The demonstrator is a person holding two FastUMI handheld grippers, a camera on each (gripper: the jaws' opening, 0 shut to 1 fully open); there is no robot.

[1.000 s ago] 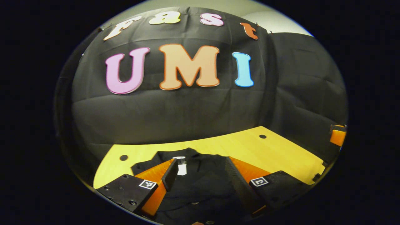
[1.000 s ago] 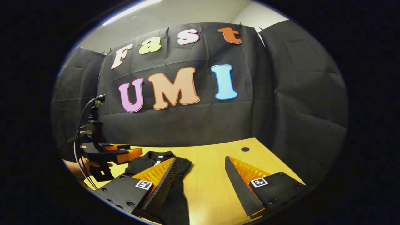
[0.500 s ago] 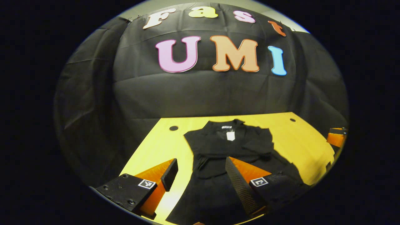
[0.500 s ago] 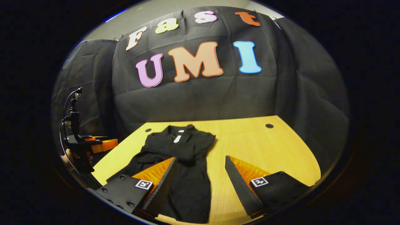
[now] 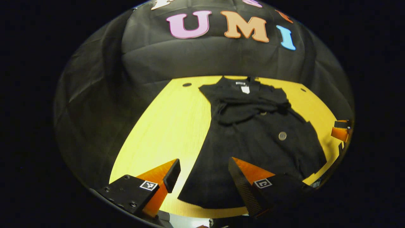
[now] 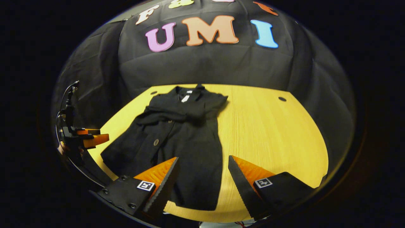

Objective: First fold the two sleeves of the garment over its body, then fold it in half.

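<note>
Left gripper view: left gripper [image 5: 202, 174] fingers wide, holding nothing, above the garment [image 5: 253, 133] hem; bare table [image 5: 164, 126] left of garment.
Right gripper view: right gripper [image 6: 202, 174] fingers wide, empty, garment hem between them; bare table right of garment. Sleeves lie folded across garment's chest.

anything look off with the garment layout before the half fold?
Mostly fine. The black garment lies flat on the table, both sleeves bunched across the chest rather than smooth. The hem flares unevenly toward the left claw. Both claws open.
</note>
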